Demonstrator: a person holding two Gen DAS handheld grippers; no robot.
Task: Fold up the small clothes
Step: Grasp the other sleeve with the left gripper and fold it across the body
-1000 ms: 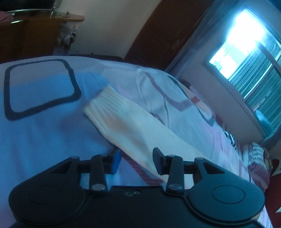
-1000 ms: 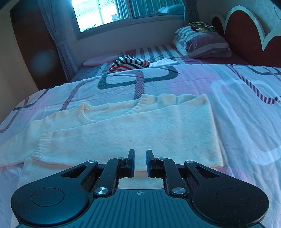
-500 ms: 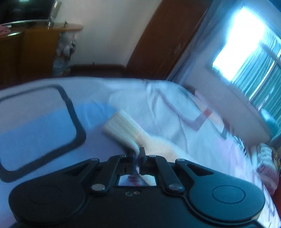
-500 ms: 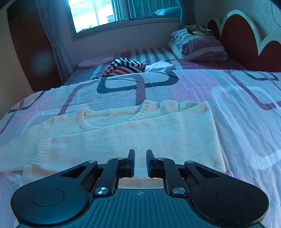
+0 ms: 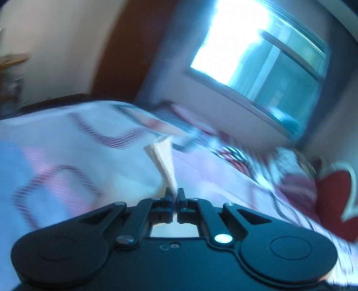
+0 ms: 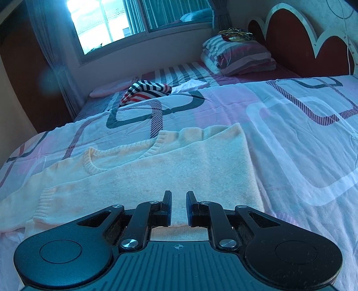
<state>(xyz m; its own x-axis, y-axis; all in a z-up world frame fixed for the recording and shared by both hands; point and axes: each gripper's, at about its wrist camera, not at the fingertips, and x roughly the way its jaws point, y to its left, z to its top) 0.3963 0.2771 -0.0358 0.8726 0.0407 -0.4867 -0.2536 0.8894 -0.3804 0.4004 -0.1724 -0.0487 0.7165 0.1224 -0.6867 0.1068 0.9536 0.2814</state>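
Ahead of me I see a patterned bedspread [image 6: 290,138], with a crumpled striped garment [image 6: 145,90] lying near the window [image 6: 138,20]. A folded striped blanket stack [image 6: 239,57] sits against the red scalloped headboard [image 6: 290,44].

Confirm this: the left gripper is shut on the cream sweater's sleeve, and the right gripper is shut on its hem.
Not quite. In the right wrist view the right gripper is open over the cream sweater, gripping nothing. The left gripper is indeed shut on the sleeve.
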